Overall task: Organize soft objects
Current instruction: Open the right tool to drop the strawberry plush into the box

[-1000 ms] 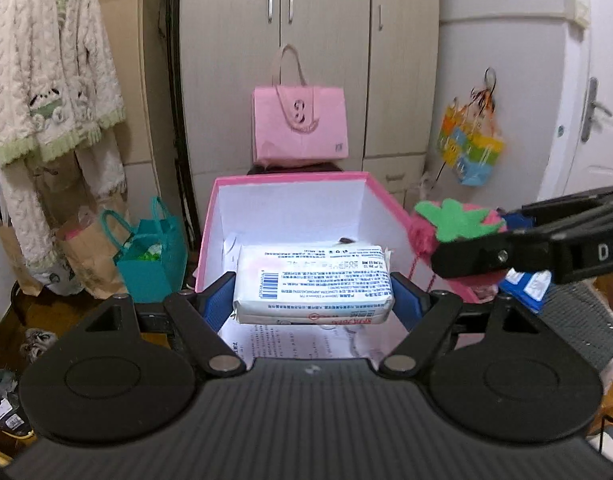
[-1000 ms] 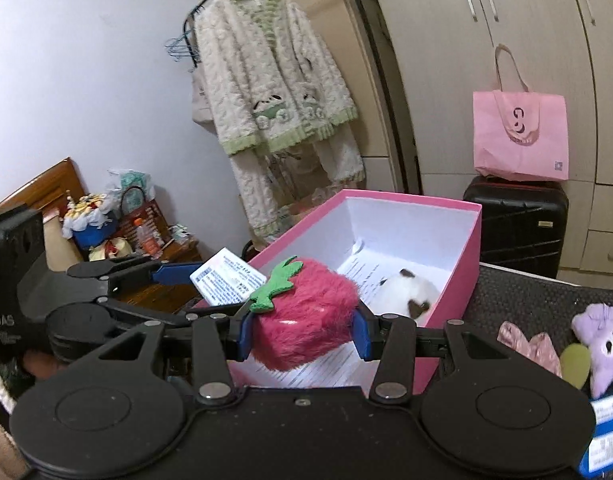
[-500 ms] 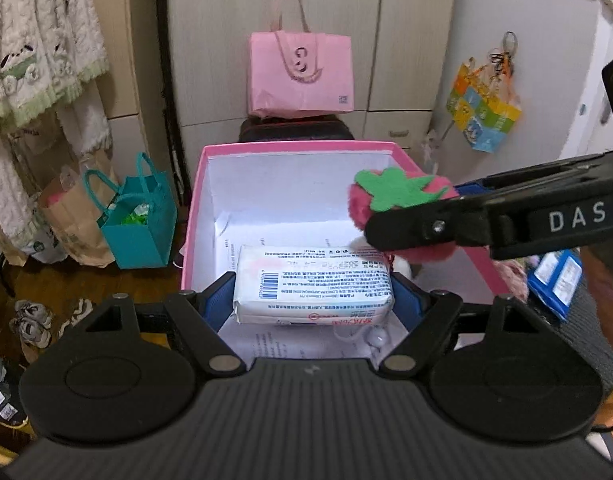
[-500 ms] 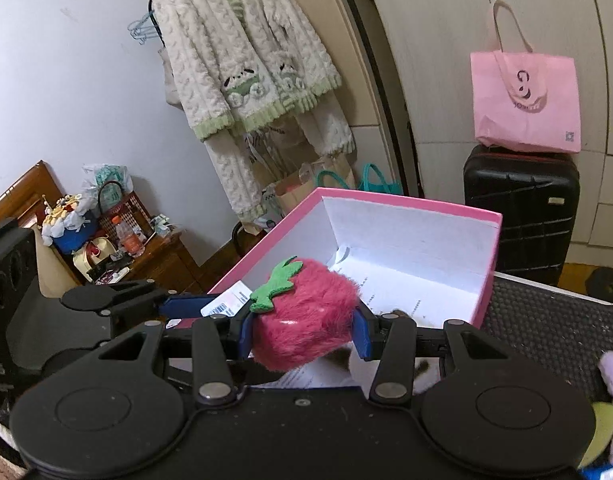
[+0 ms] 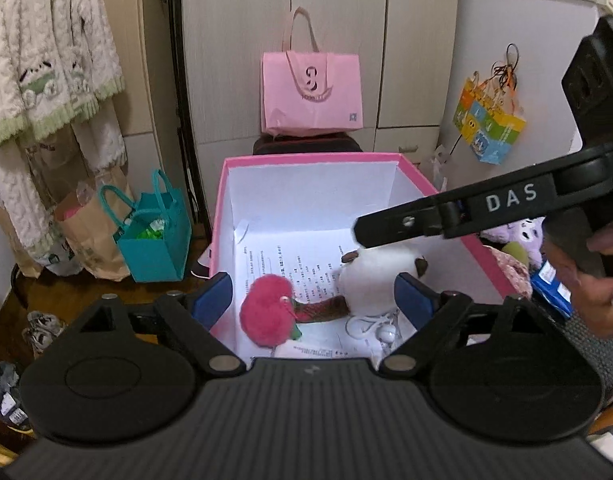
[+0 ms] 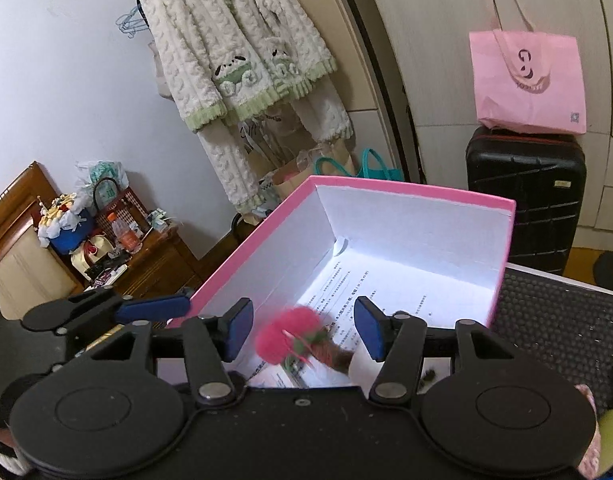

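Observation:
The pink box (image 5: 446, 196) with a white inside stands open in front of me. The red fluffy strawberry (image 5: 268, 310) lies on the printed paper on its floor, next to a white plush with brown ears (image 5: 370, 280). The edge of the tissue pack (image 5: 310, 352) shows at the near wall. My left gripper (image 5: 312, 300) is open and empty over the near end of the box. My right gripper (image 6: 302, 328) is open and empty above the strawberry (image 6: 288, 334), and its arm (image 5: 466, 212) crosses the left wrist view over the box (image 6: 418, 194).
A pink tote bag (image 5: 312, 92) sits on a black suitcase (image 6: 526, 196) behind the box. A teal bag (image 5: 154, 236) and paper bags stand on the floor to the left. A purple plush (image 5: 518, 232) and a blue pack (image 5: 550, 288) lie on the black mat right of the box.
Both grippers have opened. The tissue pack has dropped from the left gripper and the strawberry from the right gripper into the box. The right gripper moved over the box.

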Available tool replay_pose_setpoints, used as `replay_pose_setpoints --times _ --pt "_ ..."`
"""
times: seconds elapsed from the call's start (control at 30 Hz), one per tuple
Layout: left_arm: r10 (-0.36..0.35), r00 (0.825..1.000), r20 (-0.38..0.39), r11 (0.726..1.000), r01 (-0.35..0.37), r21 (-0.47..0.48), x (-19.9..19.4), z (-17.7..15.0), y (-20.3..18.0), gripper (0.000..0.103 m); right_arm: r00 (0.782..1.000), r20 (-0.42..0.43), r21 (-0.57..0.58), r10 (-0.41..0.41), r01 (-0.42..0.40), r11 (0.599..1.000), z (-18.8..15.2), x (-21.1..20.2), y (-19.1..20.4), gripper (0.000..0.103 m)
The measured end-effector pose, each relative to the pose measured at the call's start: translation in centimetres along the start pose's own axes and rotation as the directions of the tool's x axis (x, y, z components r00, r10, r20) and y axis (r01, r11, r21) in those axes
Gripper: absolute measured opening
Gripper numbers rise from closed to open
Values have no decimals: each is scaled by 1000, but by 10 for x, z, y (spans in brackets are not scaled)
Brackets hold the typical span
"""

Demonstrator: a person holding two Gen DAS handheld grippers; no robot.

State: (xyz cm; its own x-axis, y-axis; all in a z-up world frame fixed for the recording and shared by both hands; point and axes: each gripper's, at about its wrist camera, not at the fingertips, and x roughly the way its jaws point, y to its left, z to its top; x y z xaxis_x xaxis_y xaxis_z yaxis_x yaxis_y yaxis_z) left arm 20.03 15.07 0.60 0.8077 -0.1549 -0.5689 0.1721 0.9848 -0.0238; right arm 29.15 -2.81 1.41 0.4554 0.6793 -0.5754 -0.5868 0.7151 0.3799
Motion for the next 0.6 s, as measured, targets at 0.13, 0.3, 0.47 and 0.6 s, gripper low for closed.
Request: replay_pose_setpoints --times 0.13,0.3,0.47,0.6 --pt "10 1000 30 1000 -11 20 -25 -3 -3 88 1000 15 -27 -17 17 999 -7 -21 8 62" --pt "5 999 36 999 -6 33 -51 -5 -8 88 998 45 -94 -40 44 995 -17 -49 28 62" --pt "11 999 33 996 -14 83 -70 -10 -22 88 997 67 -168 -45 55 984 -25 -74 49 62" --pt "-9 999 30 995 6 98 -85 -15 -29 88 995 80 -208 -54 70 976 -34 -93 62 62"
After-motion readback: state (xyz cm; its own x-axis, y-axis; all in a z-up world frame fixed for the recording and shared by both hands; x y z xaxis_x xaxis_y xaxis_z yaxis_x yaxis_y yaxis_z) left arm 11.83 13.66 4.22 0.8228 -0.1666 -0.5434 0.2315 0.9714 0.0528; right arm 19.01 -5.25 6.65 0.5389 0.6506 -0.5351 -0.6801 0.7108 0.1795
